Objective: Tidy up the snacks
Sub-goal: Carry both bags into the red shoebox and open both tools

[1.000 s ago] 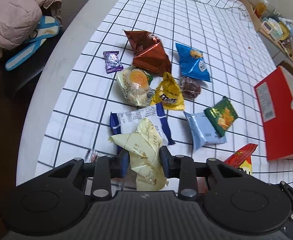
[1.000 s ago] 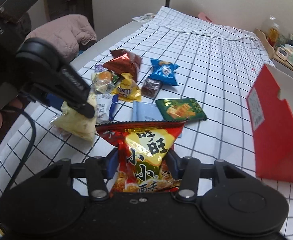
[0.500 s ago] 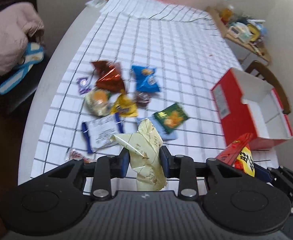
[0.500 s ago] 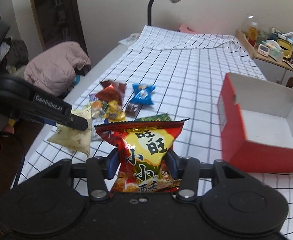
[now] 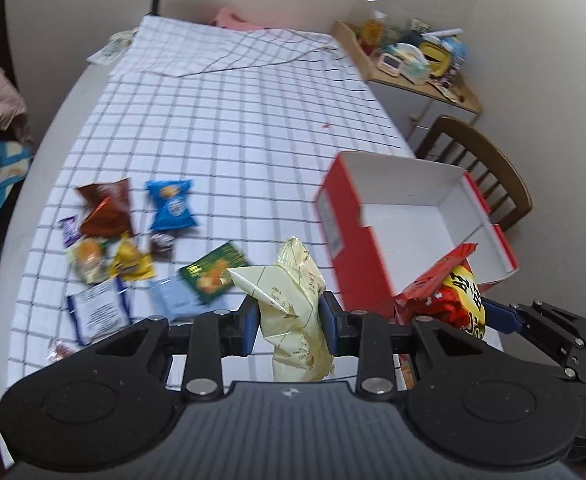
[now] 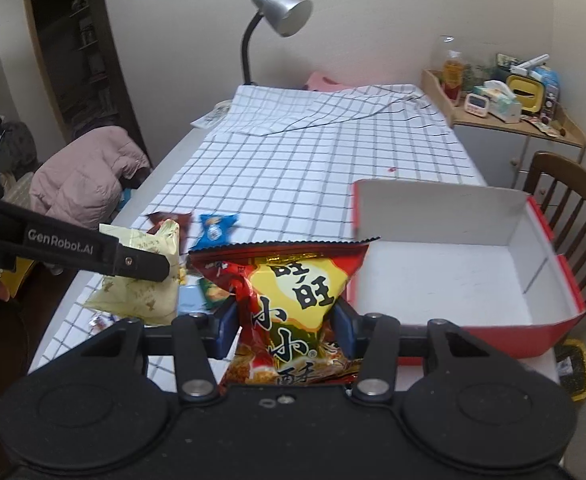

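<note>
The box [image 6: 445,280] near the bench's [image 5: 229,128] right edge is open and, as far as both views show, holds nothing yet, so the sorting looks barely begun. Two snacks are in the air. The left hand-held gripper [image 5: 290,320] is clamped on a pale yellow packet [image 5: 293,312], and the right hand-held gripper [image 6: 285,330] is clamped on a red bag [image 6: 293,300]; both packs hang above the bench's near edge, just short of the box's near left corner.

About ten more snacks [image 5: 133,248] lie scattered toward the left edge, so most of the work is left.

The red bag stands upright between the jaws, long axis vertical, its crimped top edge up and its printed face toward the right wrist camera. The yellow packet is crumpled but also roughly upright, with one corner jutting left in the left wrist view.
</note>
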The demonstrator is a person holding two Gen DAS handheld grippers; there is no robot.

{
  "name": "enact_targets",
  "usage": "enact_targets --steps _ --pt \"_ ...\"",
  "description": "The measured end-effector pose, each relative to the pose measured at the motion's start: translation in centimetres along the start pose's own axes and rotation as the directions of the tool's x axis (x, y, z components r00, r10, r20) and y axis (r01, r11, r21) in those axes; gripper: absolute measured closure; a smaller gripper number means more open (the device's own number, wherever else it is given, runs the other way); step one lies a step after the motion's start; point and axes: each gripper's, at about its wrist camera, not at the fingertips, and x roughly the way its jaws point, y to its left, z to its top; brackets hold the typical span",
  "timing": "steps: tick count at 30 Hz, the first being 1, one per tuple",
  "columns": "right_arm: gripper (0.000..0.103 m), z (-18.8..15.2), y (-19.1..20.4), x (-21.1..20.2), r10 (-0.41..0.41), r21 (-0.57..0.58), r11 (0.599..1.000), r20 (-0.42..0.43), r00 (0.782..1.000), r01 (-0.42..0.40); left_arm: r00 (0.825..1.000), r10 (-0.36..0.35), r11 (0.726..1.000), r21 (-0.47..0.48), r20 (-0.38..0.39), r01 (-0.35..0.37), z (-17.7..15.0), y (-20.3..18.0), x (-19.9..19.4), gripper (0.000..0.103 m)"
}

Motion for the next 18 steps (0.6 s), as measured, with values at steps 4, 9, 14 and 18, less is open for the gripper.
enact_targets --steps 4,9,14,18 --pt "0.056 0.8 -3.1 0.1 -0.021 0.016 1.000 -0.005 1.000 0.021 1.000 -0.002 1.000 0.028 -0.003 0.002 1.1 -3.2 1.3 0.071" --pt "0.056 1.6 -7.2 0.4 -0.049 0.042 0.998 -0.009 0.999 0.050 1.000 0.002 0.998 0.056 -0.014 -0.001 2.6 -7.2 3.3 0.071" --pt "0.056 2.4 -11.0 1.1 -0.079 0.053 0.995 -0.015 0.997 0.079 1.000 0.010 0.997 0.081 -0.021 -0.008 4.5 -10.9 5.7 0.071" --pt "0.056 3.2 -14.0 2.0 -0.096 0.055 0.994 -0.027 0.995 0.097 0.999 0.018 0.994 0.107 -0.031 -0.015 5.8 -13.6 7.8 0.071"
